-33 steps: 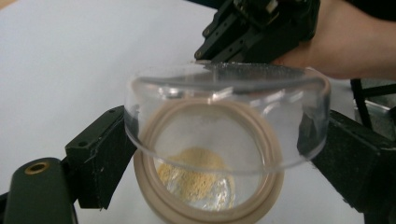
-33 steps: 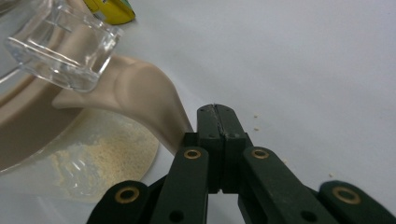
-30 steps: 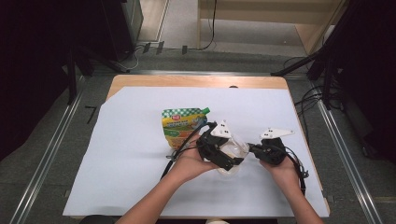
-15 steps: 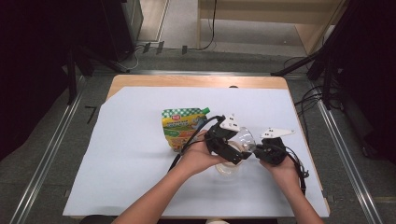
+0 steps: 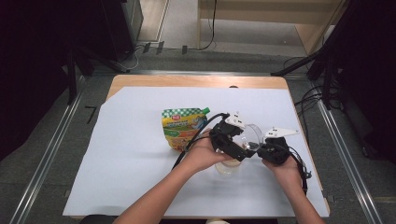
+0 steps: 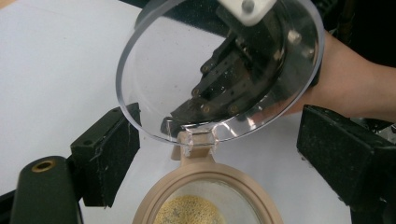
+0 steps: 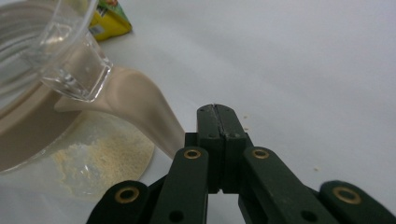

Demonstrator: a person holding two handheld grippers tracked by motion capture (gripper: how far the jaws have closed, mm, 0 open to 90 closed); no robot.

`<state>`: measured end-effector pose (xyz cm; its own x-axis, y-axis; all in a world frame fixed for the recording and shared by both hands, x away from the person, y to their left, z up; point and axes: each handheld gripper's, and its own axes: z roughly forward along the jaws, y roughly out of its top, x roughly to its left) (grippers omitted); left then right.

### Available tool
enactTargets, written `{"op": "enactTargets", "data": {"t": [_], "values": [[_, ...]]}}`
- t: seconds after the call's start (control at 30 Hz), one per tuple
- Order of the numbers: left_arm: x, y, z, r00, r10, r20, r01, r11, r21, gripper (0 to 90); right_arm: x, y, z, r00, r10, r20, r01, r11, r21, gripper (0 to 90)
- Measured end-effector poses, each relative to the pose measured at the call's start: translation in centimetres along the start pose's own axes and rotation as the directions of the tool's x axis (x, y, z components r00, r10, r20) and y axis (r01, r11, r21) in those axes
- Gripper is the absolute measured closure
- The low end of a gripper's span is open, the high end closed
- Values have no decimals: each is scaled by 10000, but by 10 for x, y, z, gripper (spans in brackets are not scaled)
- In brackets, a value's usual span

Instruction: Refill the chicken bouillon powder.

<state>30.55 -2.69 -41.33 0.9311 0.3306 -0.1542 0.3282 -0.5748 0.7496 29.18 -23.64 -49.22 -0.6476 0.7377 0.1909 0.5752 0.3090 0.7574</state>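
White paper covered the wooden table (image 5: 140, 154), with dark floor and cabling beyond it. Leftmost lay a green-and-yellow printed refill pouch (image 5: 181, 128), flat on the paper and untouched. Just right of it, the left hand-held gripper (image 5: 233, 148) had shifted rightward since a second earlier, and now hung over the clear round jar with a beige plastic rim (image 6: 208, 196); its jaws stood spread, one on either side of the jar's mouth, gripping nothing. The jar's clear hinged disc lid (image 6: 187, 74) stood raised, so the opening step looked finished and the mouth was free for filling. Inside the jar, a thin layer of pale yellow grainy powder (image 7: 100, 156) covered the bottom; most of it was unfilled. At the right, the right hand-held gripper (image 7: 218, 112) rested low beside the jar's beige spout, apparently propping the lid from behind, jaws pressed together with nothing between them.
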Motion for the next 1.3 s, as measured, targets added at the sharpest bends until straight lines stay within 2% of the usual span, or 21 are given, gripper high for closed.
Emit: {"op": "enactTargets", "data": {"t": [0.2,0.3,0.43,0.5,0.57,0.7,0.77,0.87,0.97,1.1,1.13,1.17,1.3], "values": [[1,-1,-8,9999,-91,77,91,10000,17,152,-7,-3,-19,9988,466,122,-460,9980,-435,900],[1,-3,-13,10000,-23,23,22,9998,207,155,-6,-6,-27,9992,364,189,-357,9988,-343,894],[0,-4,-22,10000,-87,26,87,10000,22,159,-1,-7,-39,9992,323,221,-311,9981,-525,879],[0,-5,-29,9999,-135,73,135,9999,-35,163,4,-8,-43,9995,147,280,-136,9991,-398,842],[2,-7,-34,9995,-206,229,206,9998,13,170,10,-12,-45,9997,190,124,-187,9996,-224,819],[6,-13,-46,9991,-388,188,387,9992,61,177,23,-18,-49,9994,205,-290,-205,9998,-6,768],[8,-15,-50,9986,-443,302,442,9990,41,227,30,-20,-50,9983,190,-544,-197,9997,-117,734],[10,-20,-57,9982,-533,278,532,9986,25,254,42,-21,-52,9970,72,-765,-88,9998,-205,702],[12,-25,-62,9971,-618,442,617,9981,35,362,55,-20,-52,9968,-15,-802,3,9999,-146,703],[14,-30,-66,9955,-681,657,668,9975,213,477,66,-20,-53,9931,112,-1171,-127,9999,-114,697],[14,-31,-67,9952,-695,687,681,9974,223,485,69,-21,-53,9919,-12,-1273,-2,9999,-109,693],[15,-33,-70,9934,-871,745,854,9960,262,489,71,-21,-52,9906,-71,-1369,57,9999,-101,689],[16,-37,-79,9949,-808,600,789,9963,345,502,88,-21,-45,9796,-658,-1901,668,9978,-11,672]]}}
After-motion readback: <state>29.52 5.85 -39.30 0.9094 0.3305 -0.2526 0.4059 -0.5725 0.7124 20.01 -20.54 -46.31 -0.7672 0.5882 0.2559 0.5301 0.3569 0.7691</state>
